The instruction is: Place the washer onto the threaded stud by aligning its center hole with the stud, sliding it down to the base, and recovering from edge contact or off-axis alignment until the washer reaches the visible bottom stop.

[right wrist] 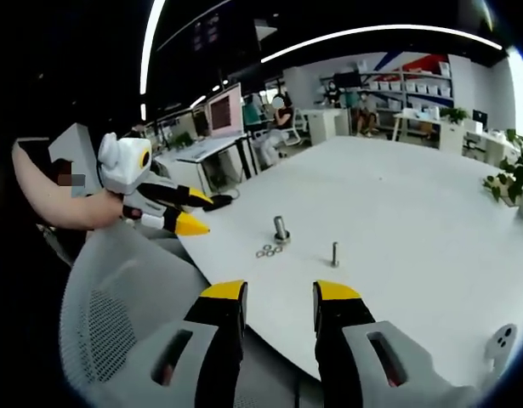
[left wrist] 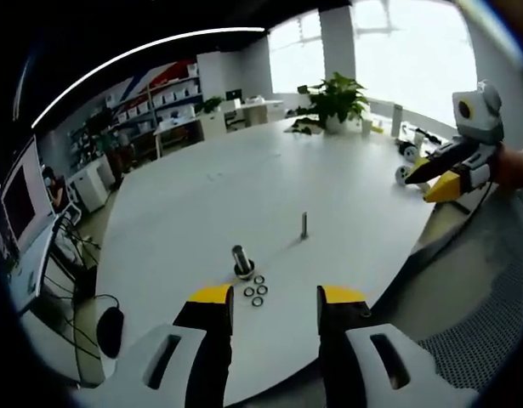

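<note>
Washers (left wrist: 254,291) are lying loose in a little cluster on the white surface (left wrist: 201,195), just ahead of the left tool (left wrist: 275,299), whose jaws are apart and holding nothing. Right behind them is a fat stud on a base (left wrist: 242,260), upright, and a thinner threaded stud (left wrist: 304,225) stands further out. Right tool (right wrist: 278,296) is also spread and empty, a bit further back from the washers (right wrist: 266,251), so I'd say left is closer. Left gripper view catches the right tool (left wrist: 440,177) off the surface edge; right gripper view shows the left one (right wrist: 180,212) over a mesh chair (right wrist: 108,297).
</note>
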{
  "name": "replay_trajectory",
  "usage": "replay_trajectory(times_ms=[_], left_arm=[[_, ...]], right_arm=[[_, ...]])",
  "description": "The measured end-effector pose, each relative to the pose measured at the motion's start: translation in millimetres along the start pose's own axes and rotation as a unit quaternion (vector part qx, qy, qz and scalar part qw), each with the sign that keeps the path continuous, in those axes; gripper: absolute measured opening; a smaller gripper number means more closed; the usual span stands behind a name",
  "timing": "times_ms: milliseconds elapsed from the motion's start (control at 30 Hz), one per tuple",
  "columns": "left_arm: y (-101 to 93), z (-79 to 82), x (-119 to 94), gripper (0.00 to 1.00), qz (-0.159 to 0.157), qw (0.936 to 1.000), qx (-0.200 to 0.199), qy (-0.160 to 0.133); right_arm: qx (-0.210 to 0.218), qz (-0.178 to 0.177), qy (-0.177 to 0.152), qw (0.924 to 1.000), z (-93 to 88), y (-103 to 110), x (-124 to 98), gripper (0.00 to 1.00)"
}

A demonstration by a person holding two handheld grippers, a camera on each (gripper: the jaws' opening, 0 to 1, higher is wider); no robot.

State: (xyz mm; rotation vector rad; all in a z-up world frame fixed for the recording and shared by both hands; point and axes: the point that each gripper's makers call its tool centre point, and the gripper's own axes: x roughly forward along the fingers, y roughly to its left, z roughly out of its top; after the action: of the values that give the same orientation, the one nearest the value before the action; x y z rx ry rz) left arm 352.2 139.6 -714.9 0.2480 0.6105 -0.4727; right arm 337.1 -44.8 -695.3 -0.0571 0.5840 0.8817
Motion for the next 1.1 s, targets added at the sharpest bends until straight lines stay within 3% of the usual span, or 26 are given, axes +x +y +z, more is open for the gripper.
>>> replay_trajectory(times_ms=[167, 733, 1100], left_arm=[[6.7, -2.1, -1.1, 0.37, 0.012, 0.9999, -0.005, 0.003], [0.6, -4.9, 0.6, 0.38, 0.0, 0.9999, -0.01, 0.01], [-8.9, -21.4, 11.2, 0.34, -0.037, 0.9967, -0.042, 0.059]], right_arm=[[0.002, 0.005, -0.004, 1.0, 1.6, 1.6, 0.5, 0.33], [-0.014, 0.001, 0.011, 0.9998, -3.8, 3.4, 1.4, 0.34], [-0.007, -0.007, -0.003, 0.9999, 2.3, -4.4, -1.5, 0.34]])
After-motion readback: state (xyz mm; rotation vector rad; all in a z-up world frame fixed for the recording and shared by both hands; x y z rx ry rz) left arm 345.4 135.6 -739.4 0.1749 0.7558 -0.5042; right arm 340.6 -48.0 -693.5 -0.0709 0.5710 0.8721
